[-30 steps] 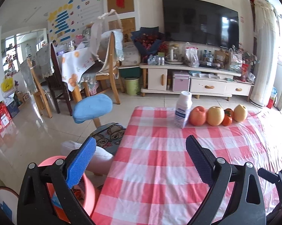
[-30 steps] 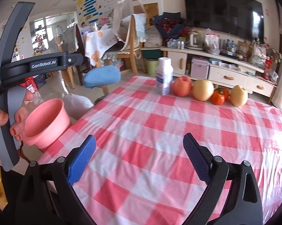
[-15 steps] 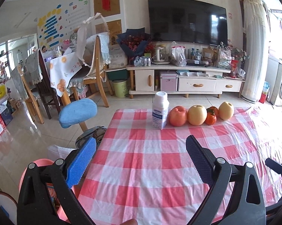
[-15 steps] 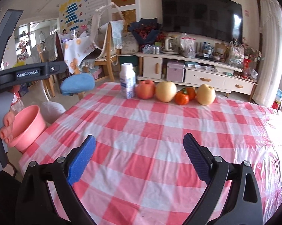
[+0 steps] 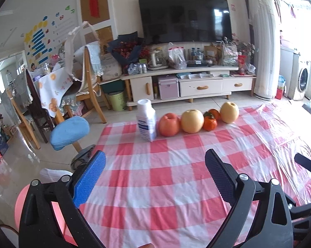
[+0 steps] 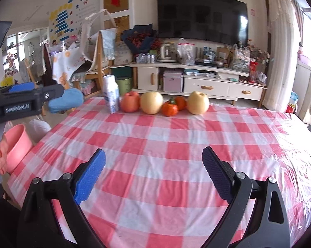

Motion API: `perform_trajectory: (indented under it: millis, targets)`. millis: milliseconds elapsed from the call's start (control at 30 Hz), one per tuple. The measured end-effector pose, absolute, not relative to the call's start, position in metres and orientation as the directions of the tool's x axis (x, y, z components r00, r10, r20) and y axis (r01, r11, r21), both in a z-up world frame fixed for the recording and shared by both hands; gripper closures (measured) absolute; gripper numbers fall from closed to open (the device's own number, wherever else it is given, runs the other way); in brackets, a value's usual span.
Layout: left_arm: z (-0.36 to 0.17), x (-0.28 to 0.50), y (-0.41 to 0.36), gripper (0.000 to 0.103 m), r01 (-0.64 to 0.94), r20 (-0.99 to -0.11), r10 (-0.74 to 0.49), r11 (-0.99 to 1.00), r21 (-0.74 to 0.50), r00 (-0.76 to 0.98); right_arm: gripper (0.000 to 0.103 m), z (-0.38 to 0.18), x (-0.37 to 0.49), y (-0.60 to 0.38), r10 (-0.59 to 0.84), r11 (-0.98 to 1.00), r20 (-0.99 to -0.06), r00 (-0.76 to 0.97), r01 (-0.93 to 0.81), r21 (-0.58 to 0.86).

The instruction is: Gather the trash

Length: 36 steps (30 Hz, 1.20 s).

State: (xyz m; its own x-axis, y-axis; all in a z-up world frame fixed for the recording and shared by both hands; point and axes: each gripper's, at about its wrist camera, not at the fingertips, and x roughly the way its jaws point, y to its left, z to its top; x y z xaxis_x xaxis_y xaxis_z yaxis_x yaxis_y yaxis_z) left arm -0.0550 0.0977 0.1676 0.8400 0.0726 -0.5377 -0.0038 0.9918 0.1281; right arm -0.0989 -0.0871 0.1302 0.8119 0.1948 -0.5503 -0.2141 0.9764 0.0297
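A white plastic bottle (image 5: 146, 120) stands at the far edge of a red-and-white checked table (image 5: 165, 177), also in the right wrist view (image 6: 111, 94). A pink bin (image 6: 17, 144) sits on the floor at the table's left side; in the left wrist view (image 5: 21, 198) it shows behind my left finger. My left gripper (image 5: 155, 177) is open and empty over the near table. My right gripper (image 6: 153, 173) is open and empty over the table's middle. The left gripper's body (image 6: 21, 101) shows at the left of the right wrist view.
A red apple (image 6: 131, 102), two yellow pears (image 6: 151, 103) and two persimmons (image 6: 169, 108) line the far edge beside the bottle. A blue-seated stool (image 5: 69, 130) and wooden chairs (image 5: 89, 82) stand left of the table. A TV cabinet (image 5: 186, 84) is behind.
Both grippers have swung to the right and now face the table's far edge squarely. The pink bin has slid toward the left edge of both views. Both jaws stay open.
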Motion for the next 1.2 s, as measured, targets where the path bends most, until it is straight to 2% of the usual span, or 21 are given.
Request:
perform_trajectory:
  millis: [467, 1200]
  targets:
    - [0.129, -0.045, 0.041, 0.007, 0.085, -0.611, 0.041, 0.981, 0.176, 0.79, 0.008, 0.115, -0.095, -0.121, 0.108, 0.99, -0.55, 0.828, -0.142, -0.021]
    - [0.083, -0.034, -0.003, 0.007, 0.148, -0.68, 0.058, 0.959, 0.241, 0.73, 0.008, 0.105, -0.086, -0.153, 0.091, 0.994, -0.576, 0.812, -0.106, 0.009]
